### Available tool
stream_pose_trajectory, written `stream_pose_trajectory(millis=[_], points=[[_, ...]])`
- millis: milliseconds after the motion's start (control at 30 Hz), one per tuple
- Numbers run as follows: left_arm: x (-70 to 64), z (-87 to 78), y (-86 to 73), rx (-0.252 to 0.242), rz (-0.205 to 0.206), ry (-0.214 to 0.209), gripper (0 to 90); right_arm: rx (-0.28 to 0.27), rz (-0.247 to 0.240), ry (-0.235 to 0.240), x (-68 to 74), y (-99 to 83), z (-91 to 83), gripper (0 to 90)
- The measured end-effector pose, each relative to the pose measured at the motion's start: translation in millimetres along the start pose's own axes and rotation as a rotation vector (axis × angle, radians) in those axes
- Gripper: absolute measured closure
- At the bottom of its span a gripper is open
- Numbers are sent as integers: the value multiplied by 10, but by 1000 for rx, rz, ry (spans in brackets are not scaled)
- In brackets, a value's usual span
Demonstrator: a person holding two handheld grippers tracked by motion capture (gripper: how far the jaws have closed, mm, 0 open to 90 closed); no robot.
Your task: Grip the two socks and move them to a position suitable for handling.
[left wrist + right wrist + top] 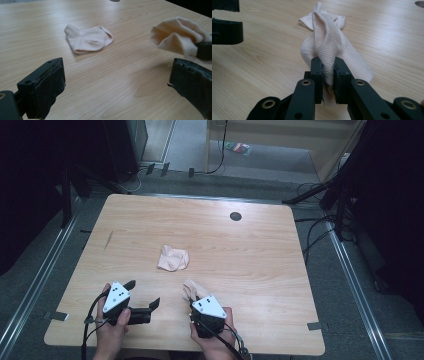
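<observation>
A pale peach sock point(173, 258) point(88, 39) lies crumpled flat near the middle of the wooden table point(250, 250). A second peach sock point(191, 289) point(177, 37) point(329, 47) is pinched at one end by my right gripper point(198, 298) point(328, 67), which is shut on it near the front edge. This sock bunches up beyond the jaws, and its far part droops toward the wood. To its left, my left gripper point(143, 294) point(117, 85) stands open just above the table, nothing between its jaws, which face the lying sock.
A dark round hole point(235, 216) sits at the table's far side and a thin dark mark point(109, 240) at its left. Cables, metal rails and stand legs surround the table on the floor. A small colourful packet point(238, 147) lies on the floor beyond.
</observation>
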State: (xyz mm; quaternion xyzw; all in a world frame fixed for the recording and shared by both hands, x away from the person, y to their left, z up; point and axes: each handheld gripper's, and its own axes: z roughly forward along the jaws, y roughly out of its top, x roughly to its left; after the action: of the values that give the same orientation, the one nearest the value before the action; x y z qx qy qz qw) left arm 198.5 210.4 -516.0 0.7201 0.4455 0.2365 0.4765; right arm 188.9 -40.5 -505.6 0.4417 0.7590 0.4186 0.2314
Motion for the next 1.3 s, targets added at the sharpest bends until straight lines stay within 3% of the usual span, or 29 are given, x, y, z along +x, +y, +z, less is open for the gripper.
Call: stream_pose_trajectory(millis=[100, 267, 300, 333, 367, 433, 567, 667, 833, 900, 967, 1000, 1133, 1300], points=[[-25, 10, -5, 3, 10, -14, 3, 7, -13, 1, 41, -16, 23, 811], [-21, 22, -16, 14, 8, -17, 3, 23, -23, -43, 115, -59, 81, 805], [-13, 23, -18, 13, 5, -14, 3, 28, -12, -48, 125, -75, 104, 751], [-7, 24, -20, 12, 1, -13, 3, 28, -12, -48, 125, -75, 104, 751], [-2, 24, -22, 12, -4, -12, 3, 45, 4, -7, 123, -83, 139, 615], [17, 22, -28, 18, 1, -6, 3, 57, 15, 42, 115, -80, 158, 496], [42, 12, -29, 19, 1, 3, 3, 31, 23, 82, 62, -31, 108, 444], [76, 1, -28, 16, -12, 7, 3, -36, 51, 76, -69, 66, -28, 492], [112, 5, -33, 19, -34, 0, 3, -61, 64, 79, -151, 103, -96, 563], [113, 17, -40, 18, -54, 5, 43, -48, 51, 91, -130, 88, -71, 597], [104, 29, -47, 20, -69, 23, 166, -21, 29, 111, -69, 56, -17, 615], [98, 36, -52, 20, -75, 14, 163, 7, -17, 127, 4, 14, 64, 625], [66, 53, -54, 19, -86, -16, 167, 62, -50, 119, 61, -63, 207, 635], [23, 84, -66, 32, -95, -25, 207, 111, -81, 102, 53, -147, 325, 737]])
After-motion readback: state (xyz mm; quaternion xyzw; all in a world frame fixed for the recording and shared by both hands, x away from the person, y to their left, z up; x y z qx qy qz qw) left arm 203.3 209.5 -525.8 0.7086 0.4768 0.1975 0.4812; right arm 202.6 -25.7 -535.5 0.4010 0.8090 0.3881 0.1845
